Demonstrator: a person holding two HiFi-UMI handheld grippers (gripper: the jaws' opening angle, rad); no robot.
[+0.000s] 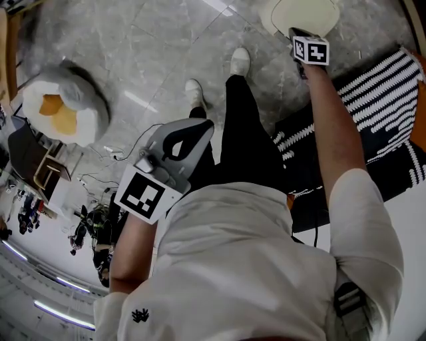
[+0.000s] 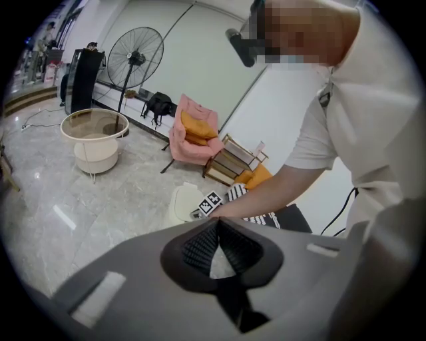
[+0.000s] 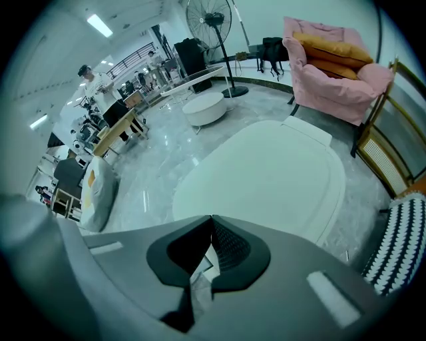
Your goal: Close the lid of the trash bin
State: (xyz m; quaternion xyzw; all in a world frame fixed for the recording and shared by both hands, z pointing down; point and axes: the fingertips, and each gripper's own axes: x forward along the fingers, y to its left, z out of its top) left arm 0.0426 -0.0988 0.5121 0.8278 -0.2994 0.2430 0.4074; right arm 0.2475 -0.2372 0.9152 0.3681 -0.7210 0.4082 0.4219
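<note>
The white trash bin (image 1: 301, 14) stands on the marble floor at the top of the head view, its oval lid (image 3: 266, 176) lying flat and down. My right gripper (image 1: 294, 31) is stretched out to it, jaws shut and empty, and in the right gripper view the gripper (image 3: 212, 218) hovers just above the lid's near edge. My left gripper (image 1: 203, 125) is held close to the body, away from the bin, also shut on nothing. In the left gripper view the left gripper (image 2: 216, 221) points toward the bin (image 2: 181, 203) and the right gripper's marker cube (image 2: 209, 203).
A black-and-white striped cushion (image 1: 383, 86) lies right of the bin. The person's white shoes (image 1: 239, 61) stand just left of it. A grey and orange beanbag (image 1: 63, 106) sits far left. A pink armchair (image 3: 333, 73), a standing fan (image 2: 133, 60) and a round table (image 2: 93, 136) stand further off.
</note>
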